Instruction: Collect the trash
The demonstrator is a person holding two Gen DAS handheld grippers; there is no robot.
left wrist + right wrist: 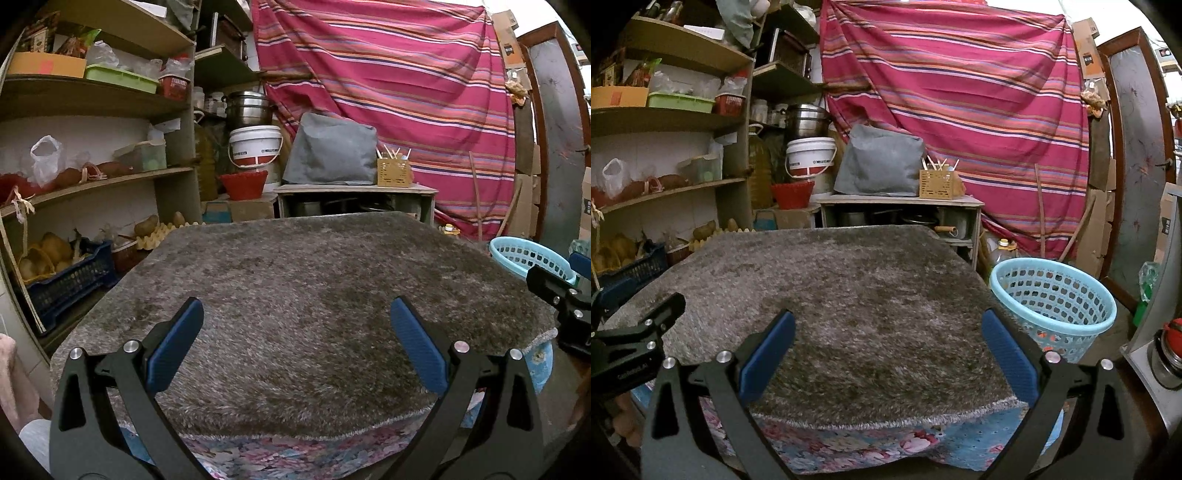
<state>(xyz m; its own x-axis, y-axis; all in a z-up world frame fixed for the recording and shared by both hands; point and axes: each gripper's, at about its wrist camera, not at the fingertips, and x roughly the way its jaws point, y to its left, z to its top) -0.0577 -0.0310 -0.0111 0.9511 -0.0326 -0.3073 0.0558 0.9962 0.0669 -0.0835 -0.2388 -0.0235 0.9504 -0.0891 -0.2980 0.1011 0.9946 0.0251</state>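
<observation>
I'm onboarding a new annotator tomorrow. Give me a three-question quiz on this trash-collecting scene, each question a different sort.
1. True or false: the left gripper holds a piece of trash.
2. Multiple choice: the light blue perforated basket stands A) on the grey shag rug, B) on the floor, right of the table, C) on a shelf.
3. Fill in: the grey shag rug lies over a ____ tablecloth.

Key: 1 false, both the left and right gripper are open and empty; 2 B; 3 floral.
</observation>
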